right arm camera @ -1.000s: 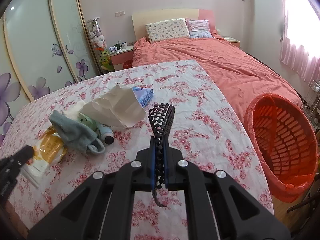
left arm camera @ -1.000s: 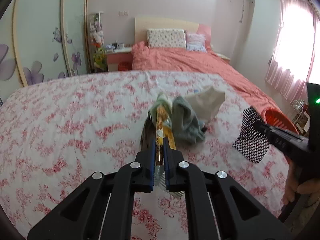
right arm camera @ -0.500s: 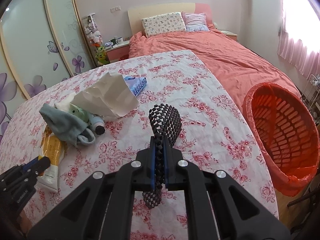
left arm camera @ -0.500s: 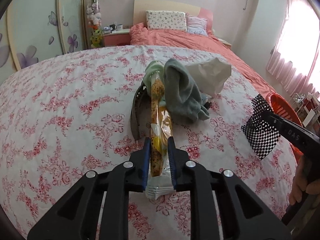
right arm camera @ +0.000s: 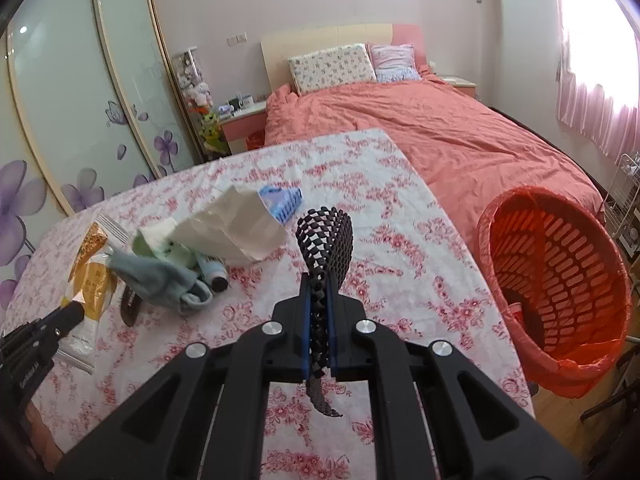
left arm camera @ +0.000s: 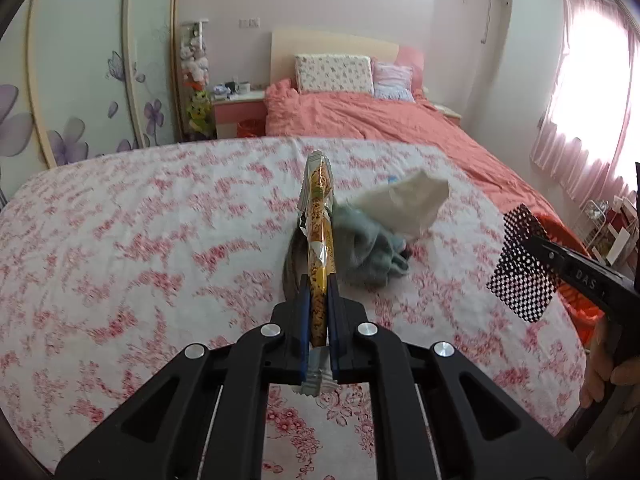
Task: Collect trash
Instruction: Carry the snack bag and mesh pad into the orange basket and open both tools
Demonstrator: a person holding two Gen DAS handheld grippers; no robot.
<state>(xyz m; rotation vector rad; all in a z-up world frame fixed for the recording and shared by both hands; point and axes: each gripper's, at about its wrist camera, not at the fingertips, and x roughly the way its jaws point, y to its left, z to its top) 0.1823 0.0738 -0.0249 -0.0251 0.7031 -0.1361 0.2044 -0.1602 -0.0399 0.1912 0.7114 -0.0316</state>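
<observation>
Lifted since a second ago, the long yellow snack wrapper (left arm camera: 319, 240) now stands clear of the pink floral tablecloth (left arm camera: 120, 240), clamped between the fingers of the left gripper (left arm camera: 319, 320). To its right, the right gripper (right arm camera: 319, 332) is pinched shut on a black-and-white checkered mesh scrap (right arm camera: 325, 240), near the red slotted plastic bin (right arm camera: 556, 292) beside the table's right edge. Left behind mid-table are a grey-green cloth (right arm camera: 160, 276), crumpled white paper (right arm camera: 236, 228) and a blue packet (right arm camera: 282, 200). Held only by its near end, the slick wrapper could slip during the swing toward the bin.
</observation>
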